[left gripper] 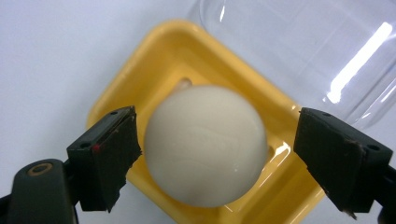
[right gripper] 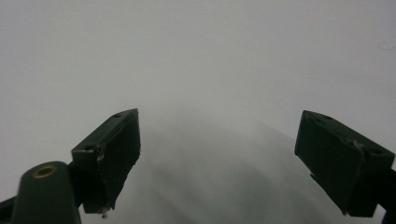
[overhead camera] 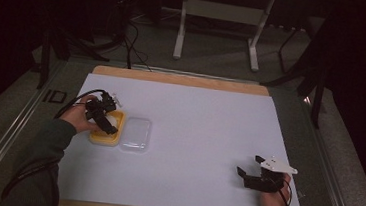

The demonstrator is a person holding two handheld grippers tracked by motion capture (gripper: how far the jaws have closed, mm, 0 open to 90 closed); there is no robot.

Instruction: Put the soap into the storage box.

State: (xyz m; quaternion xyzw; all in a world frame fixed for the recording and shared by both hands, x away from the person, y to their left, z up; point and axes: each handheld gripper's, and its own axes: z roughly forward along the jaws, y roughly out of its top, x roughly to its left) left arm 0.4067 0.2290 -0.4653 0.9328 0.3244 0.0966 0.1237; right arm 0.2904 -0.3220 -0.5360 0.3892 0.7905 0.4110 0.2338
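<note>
Left gripper (left gripper: 215,154): fingers spread wide, a white ball (left gripper: 205,144) between them, touching neither. The ball sits in a yellow tray (left gripper: 140,84); a clear lid (left gripper: 299,42) lies just beyond the tray. Right gripper (right gripper: 217,158): fingers spread, nothing between them, over the white desk (right gripper: 196,56).

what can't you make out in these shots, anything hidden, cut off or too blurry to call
- Left gripper view: the white ball hides the floor of the yellow tray beneath it; whether it rests there or hangs just above cannot be told.
- Left gripper view: the clear lid is cut off by the top and right edges.
- High view: the left hand-held gripper covers most of the ball.
- Right gripper view: the white sheet is blurred and featureless.
</note>
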